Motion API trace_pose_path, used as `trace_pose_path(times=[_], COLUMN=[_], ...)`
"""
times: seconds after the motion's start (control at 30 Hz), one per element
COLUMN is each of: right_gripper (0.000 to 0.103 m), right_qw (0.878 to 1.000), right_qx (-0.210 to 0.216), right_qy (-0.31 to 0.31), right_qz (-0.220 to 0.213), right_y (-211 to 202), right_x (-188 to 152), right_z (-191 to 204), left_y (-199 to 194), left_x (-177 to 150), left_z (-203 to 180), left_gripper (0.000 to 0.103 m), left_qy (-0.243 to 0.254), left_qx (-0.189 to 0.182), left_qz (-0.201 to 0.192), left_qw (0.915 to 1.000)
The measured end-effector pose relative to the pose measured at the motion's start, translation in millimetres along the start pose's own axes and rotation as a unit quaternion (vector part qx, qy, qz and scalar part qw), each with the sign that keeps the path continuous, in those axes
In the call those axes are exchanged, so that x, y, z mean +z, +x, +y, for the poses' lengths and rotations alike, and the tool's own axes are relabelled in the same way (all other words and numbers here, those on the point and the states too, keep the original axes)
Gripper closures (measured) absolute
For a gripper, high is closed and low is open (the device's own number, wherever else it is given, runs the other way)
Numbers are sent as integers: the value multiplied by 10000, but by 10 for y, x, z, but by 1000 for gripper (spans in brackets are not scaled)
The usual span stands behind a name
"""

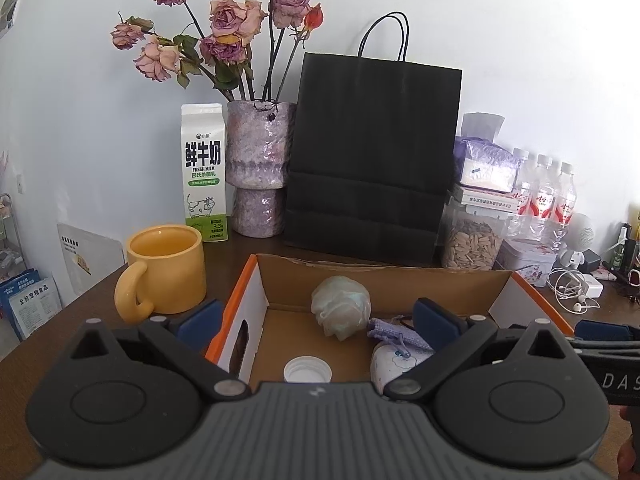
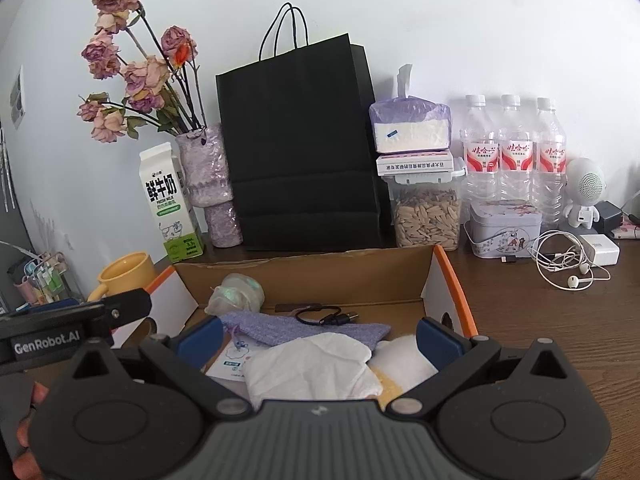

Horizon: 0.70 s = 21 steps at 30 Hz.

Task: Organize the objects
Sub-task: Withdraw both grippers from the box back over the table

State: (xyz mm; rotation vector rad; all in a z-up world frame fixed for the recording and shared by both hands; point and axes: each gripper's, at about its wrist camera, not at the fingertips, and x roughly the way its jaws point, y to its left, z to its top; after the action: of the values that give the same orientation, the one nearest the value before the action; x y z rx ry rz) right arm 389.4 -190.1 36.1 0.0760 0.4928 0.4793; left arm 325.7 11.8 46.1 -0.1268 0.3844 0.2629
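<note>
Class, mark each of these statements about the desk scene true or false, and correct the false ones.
1. The yellow ceramic mug sits inside the open cardboard box. False: it stands outside, beside the box.
2. The black paper bag stands upright behind the box. True.
3. Three clear plastic water bottles stand in a row. True.
4. The white wired earphones lie in the box. False: they lie on the brown wooden desk.

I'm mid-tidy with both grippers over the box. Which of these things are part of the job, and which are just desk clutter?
Likely part of the job:
cardboard box
pale mesh ball
purple pouch
black cable
white cloth
white cap

Probably just lying about:
yellow mug
milk carton
black paper bag
water bottles
earphones
</note>
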Motion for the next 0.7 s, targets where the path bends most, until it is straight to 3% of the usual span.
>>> trace_pose_path(times=[0.7], right_gripper=[0], right_qw=[9994], right_qx=[-150], right_qy=[-256], right_qz=[185], right_y=[-769], right_x=[-437], right_z=[154], left_y=[-709], left_x=[-176], left_z=[244], left_gripper=[0], left_qy=[127], left_qx=[-216], left_qz=[210], left_qw=[9995])
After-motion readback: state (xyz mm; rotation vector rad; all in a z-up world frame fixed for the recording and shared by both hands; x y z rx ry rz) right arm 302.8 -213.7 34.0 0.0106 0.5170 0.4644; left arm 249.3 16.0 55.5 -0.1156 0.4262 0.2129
